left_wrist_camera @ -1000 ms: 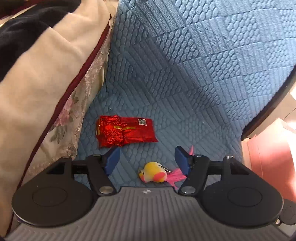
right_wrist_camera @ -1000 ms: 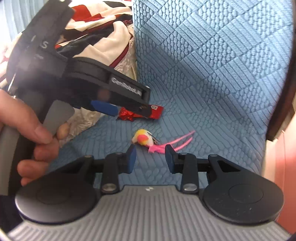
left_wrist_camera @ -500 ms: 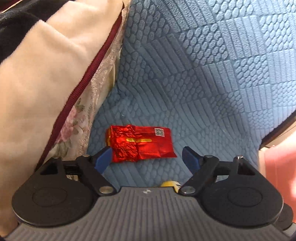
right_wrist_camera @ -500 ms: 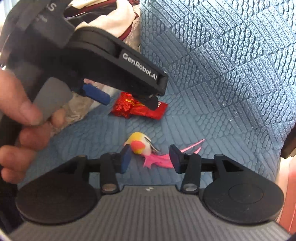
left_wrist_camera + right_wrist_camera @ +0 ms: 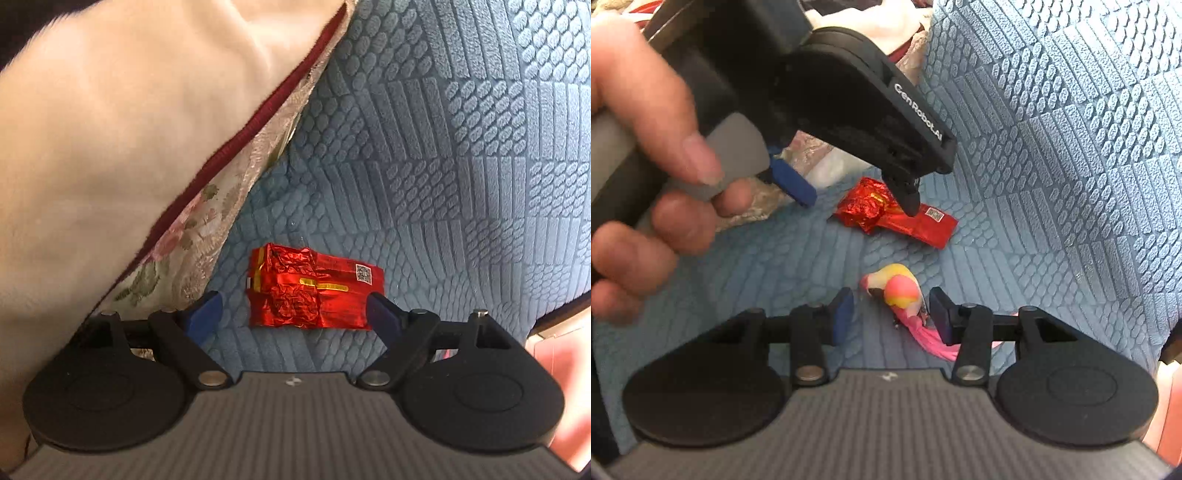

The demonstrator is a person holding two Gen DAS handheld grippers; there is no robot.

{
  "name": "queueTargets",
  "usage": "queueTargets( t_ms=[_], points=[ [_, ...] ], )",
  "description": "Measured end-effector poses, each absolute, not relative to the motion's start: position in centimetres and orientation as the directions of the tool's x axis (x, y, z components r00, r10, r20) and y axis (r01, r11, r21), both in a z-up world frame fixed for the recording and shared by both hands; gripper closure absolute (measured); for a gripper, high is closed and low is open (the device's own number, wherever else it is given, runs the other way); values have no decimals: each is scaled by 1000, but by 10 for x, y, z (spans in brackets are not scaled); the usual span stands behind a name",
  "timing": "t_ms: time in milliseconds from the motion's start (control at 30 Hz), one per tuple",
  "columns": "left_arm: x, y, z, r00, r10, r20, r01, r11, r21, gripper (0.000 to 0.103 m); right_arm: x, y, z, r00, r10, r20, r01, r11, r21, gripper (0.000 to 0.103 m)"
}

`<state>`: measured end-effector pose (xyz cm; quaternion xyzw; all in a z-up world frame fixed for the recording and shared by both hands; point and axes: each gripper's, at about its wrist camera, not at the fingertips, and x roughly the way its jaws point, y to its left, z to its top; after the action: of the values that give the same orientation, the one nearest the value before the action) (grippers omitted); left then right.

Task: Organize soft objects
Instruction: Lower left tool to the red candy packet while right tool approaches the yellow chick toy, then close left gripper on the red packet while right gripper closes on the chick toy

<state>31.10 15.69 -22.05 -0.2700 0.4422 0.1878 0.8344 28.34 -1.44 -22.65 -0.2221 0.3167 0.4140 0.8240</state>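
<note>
Since a second ago the left gripper has pushed forward past the small yellow-and-pink plush bird, which no longer shows in its view, and its blue-padded fingers have spread wider. They now stand wide apart on either side of the crinkled red foil packet, which lies flat on the blue quilted sofa cover between the fingertips, not touched by either. The packet's long axis runs left to right across the left wrist view, the crumpled end toward the cream cushion with dark red piping (the end with the small printed code faces right). The right gripper has closed in on the bird: its fingers are open, with the bird between them near the right pad, head away from the camera and pink tail trailing back under the right finger.
</note>
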Motion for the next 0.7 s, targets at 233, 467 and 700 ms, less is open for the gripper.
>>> queueTargets(
  t_ms=[233, 467, 700],
  points=[
    [305, 151, -220, 563, 110, -819, -537, 802, -262, 42, 283, -10, -224, 467, 529, -708, -816, 567, -114, 61],
    [308, 158, -230, 573, 125, -810, -561, 780, -277, 44, 291, -21, -219, 503, 506, -701, -772, 627, -101, 64],
    [313, 141, -233, 581, 177, -794, -519, 832, -194, 56, 293, -26, -215, 506, 499, -704, -758, 646, -88, 64]
  ],
)
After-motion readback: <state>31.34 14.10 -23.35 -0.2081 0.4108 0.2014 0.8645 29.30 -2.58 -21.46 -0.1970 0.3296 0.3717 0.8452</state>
